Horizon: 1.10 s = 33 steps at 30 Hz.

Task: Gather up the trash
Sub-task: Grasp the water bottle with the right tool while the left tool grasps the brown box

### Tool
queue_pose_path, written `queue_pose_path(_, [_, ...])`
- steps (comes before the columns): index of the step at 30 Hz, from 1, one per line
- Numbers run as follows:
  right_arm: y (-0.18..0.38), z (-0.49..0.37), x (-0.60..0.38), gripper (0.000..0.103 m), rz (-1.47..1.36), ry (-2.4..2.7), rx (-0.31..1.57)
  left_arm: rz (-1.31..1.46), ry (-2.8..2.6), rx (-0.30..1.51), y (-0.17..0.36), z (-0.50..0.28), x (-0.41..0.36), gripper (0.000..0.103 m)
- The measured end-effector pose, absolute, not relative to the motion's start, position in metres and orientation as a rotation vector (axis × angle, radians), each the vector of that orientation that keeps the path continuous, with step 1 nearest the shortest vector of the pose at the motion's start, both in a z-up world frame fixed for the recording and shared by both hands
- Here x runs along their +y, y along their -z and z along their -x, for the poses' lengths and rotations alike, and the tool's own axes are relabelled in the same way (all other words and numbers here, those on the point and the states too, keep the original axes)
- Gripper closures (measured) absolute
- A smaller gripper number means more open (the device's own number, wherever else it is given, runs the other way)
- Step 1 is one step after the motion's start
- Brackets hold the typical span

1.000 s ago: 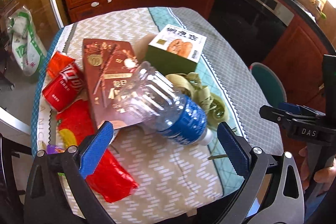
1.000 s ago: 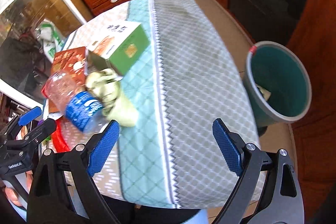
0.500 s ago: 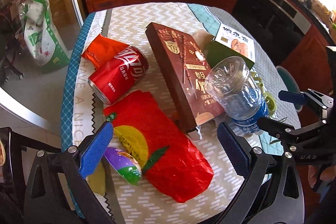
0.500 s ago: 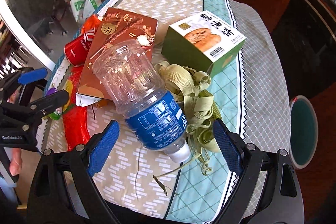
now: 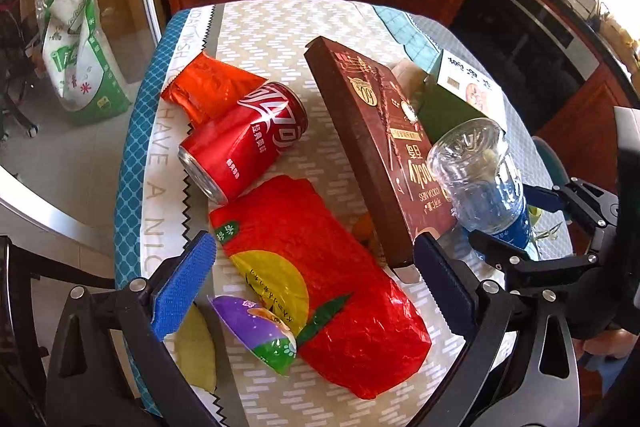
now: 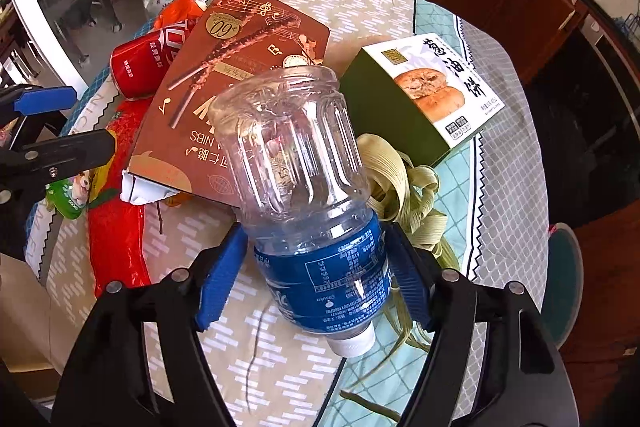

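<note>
The right tool (image 6: pixel 316 271), its jaws just closing, pinches the plastic bottle (image 6: pixel 304 187) at its blue label; the left tool (image 5: pixel 316 283) hangs open. The thin wall could buckle and slip free, nudging the brown box (image 6: pixel 236 83) it leans on.

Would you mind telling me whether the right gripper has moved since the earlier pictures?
Yes. The right gripper has swung from the bare cloth near the bin toward the green box; its fingers have been closing around the plastic bottle.

Our right tool (image 6: pixel 316 267) points steeply down, its jaws just closing around a bottle (image 6: pixel 304 187), pads at its sides. Our left tool (image 5: pixel 316 275) hangs with jaws spread wide, gripping nothing.
</note>
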State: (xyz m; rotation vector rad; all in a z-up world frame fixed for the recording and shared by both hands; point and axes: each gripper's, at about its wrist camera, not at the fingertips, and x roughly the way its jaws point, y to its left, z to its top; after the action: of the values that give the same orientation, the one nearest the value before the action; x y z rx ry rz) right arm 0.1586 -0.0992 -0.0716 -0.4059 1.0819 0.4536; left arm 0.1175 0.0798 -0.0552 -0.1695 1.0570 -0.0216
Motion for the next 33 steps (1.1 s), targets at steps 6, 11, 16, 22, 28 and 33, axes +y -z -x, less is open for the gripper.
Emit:
queue_pose_path(6, [0.052, -0.157, -0.117, 0.036, 0.277, -0.469, 1.099, 0.185, 0.073, 1.041, 0.055, -0.128, 0.070, 0.004])
queue_pose_path(11, [0.037, -0.162, -0.134, 0.036, 0.180, -0.457, 1.097, 0.202, 0.119, 1.056, 0.063, -0.148, 0.063, 0.004])
queue_pose_path(16, [0.039, -0.166, -0.148, 0.036, 0.169, -0.430, 1.102, 0.305, 0.173, 1.113, 0.079, -0.167, 0.069, 0.004])
queue_pose_path(22, [0.050, -0.171, -0.152, 0.036, 0.141, -0.432, 1.124, 0.361, 0.201, 1.134, 0.088, -0.183, 0.064, 0.005])
queue_pose_path(28, [0.052, -0.172, -0.158, 0.036, 0.105, -0.445, 1.127, 0.345, 0.233, 1.092, 0.078, -0.185, 0.044, 0.036])
queue_pose_path(33, [0.053, -0.172, -0.169, 0.036, 0.055, -0.461, 1.133, 0.251, 0.235, 1.006, 0.051, -0.175, 0.027, 0.065])
